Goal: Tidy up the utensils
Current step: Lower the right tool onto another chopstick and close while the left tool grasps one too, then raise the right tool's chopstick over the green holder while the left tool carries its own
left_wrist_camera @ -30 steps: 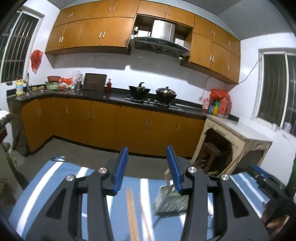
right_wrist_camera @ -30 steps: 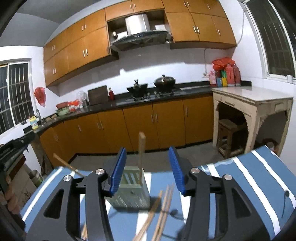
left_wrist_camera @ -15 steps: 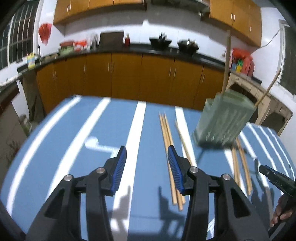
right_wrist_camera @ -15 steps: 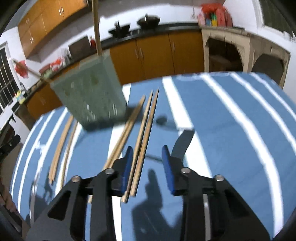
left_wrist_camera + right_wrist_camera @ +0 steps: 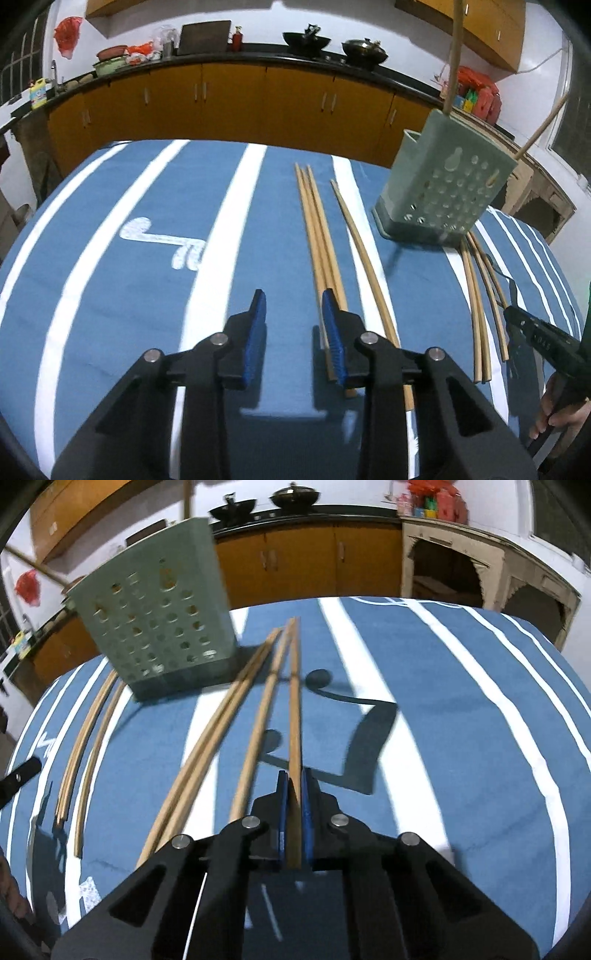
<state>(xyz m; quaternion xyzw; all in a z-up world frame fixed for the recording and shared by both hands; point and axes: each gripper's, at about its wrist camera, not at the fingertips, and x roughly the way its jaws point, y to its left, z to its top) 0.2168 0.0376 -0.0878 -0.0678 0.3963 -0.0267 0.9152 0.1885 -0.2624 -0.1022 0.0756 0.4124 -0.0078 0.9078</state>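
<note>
Your right hand-held gripper (image 5: 293,788) is pressed together on the near end of one wooden chopstick (image 5: 294,701), which lies along the blue striped table (image 5: 461,738) with its far tip near the green perforated holder (image 5: 155,627); so this looks like the pick-up step. Your left hand-held gripper (image 5: 293,308) is closing with nothing between its pads, its right pad just touching the bundle of chopsticks (image 5: 319,236) beside it. Next, you likely need to lift the pinched stick clear and stand it in the holder.
</note>
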